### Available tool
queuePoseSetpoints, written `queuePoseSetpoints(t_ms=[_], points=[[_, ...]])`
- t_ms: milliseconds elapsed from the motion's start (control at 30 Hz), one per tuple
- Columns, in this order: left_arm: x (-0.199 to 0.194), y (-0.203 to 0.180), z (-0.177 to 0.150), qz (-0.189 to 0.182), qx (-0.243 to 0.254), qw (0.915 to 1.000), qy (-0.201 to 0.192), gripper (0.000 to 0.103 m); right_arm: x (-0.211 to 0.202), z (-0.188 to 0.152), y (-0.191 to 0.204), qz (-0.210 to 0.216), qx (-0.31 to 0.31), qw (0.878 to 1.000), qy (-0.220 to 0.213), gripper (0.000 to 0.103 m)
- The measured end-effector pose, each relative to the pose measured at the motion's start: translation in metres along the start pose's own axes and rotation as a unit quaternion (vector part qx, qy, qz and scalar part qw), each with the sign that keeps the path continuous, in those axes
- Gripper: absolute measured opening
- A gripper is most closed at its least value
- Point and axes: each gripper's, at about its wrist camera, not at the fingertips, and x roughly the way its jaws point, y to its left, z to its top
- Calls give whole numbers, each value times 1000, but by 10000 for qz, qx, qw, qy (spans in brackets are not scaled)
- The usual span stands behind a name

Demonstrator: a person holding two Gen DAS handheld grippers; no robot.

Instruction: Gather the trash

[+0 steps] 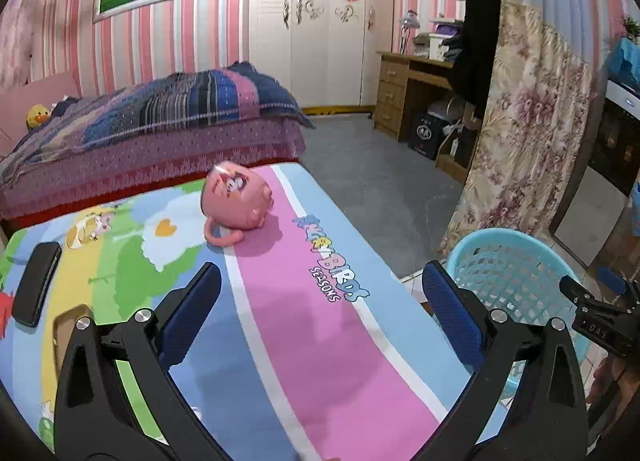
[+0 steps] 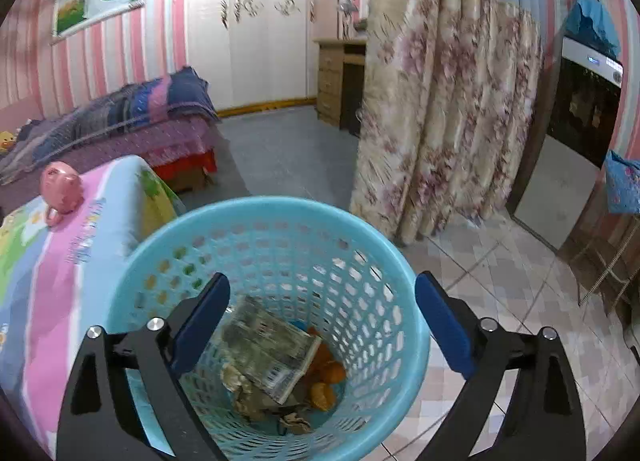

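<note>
My landmark is the blue basket (image 2: pixel 276 221), a perforated plastic bin standing on the tiled floor just beside the surface (image 1: pixel 304 341), which wears a bright cartoon cover. My right claw (image 2: pixel 322 321) hangs directly above the basket, spread wide and holding nothing. The trash lies at the bottom of the basket: a flattened printed carton (image 2: pixel 272 349), some orange peel (image 2: pixel 326 381) and crumpled paper scraps (image 2: pixel 252 401). All of it looks light; I judge the carton stiff enough to pinch by an edge, the peel soft and slick. My left claw (image 1: pixel 320 313) is over the surface, left of the basket, also spread and empty. Farther from the basket sit a tipped pink mug (image 1: pixel 236 201) and a black phone (image 1: pixel 36 285).
</note>
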Motion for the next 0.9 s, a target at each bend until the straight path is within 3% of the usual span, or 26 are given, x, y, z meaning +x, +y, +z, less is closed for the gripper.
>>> queuePoseSetpoints(t_ms=[233, 400, 600, 767, 900], points=[[-54, 24, -14, 168, 119, 9993, -302, 97, -67, 2, 42, 430, -220, 9968, -630, 97], [-104, 63, -46, 545, -80, 9977, -395, 97, -122, -5, 82, 907, -413, 9895, -1049, 98], [-161, 104, -83, 1155, -168, 9914, -596, 97, -172, -33, 139, 1601, -669, 9778, -1171, 98], [-198, 142, -116, 1351, -606, 9875, -540, 97, -194, -69, 177, 2034, -910, 9688, -1087, 98], [-213, 153, -142, 1573, -551, 9850, -443, 97, -208, -89, 199, 2336, -1014, 9618, -1008, 98]])
